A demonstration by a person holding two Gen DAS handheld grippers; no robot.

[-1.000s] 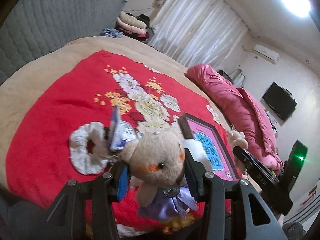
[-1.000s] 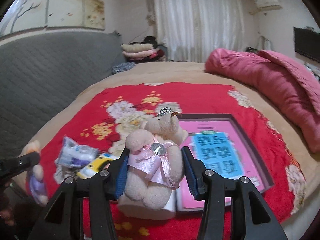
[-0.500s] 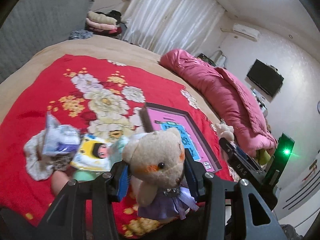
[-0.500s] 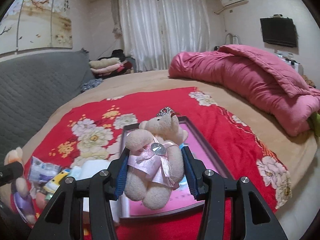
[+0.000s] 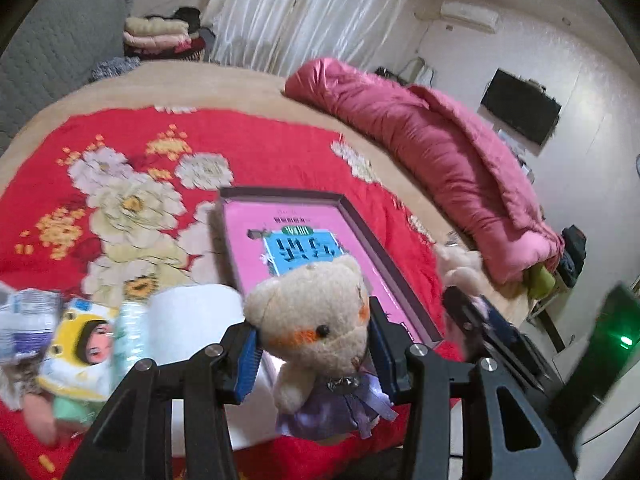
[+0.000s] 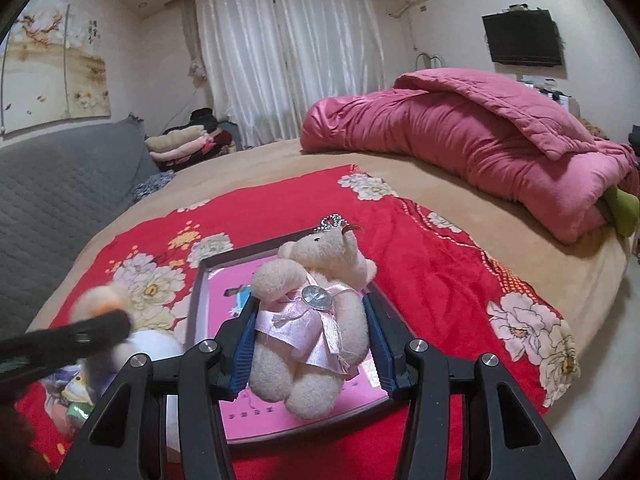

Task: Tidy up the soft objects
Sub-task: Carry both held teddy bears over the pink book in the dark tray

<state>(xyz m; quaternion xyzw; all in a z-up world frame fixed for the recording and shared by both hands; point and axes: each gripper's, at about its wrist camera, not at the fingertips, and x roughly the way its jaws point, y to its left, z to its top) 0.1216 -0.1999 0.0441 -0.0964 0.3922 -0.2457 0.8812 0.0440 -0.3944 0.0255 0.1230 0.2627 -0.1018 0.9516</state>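
My left gripper (image 5: 314,354) is shut on a beige teddy bear in a purple dress (image 5: 320,332), held above the near edge of a pink box lid (image 5: 296,240). My right gripper (image 6: 310,344) is shut on a beige teddy bear in a pink dress (image 6: 316,316) with a small tiara, held over the same pink box lid (image 6: 224,292). In the left wrist view the right gripper (image 5: 480,320) shows blurred at the right with its bear's head. In the right wrist view the left gripper (image 6: 72,336) crosses the lower left, blurred.
A red floral blanket (image 5: 260,152) covers the tan bed. A white tissue roll (image 5: 192,320), tissue packets (image 5: 80,344) and small wrapped items lie at the left. A rolled pink quilt (image 6: 480,144) lies at the right. Folded clothes (image 6: 184,144) sit by the grey headboard.
Both grippers swung rightwards across the bed with their bears. The pink box lid now lies under both, and the white scrunchie has left the left wrist view.
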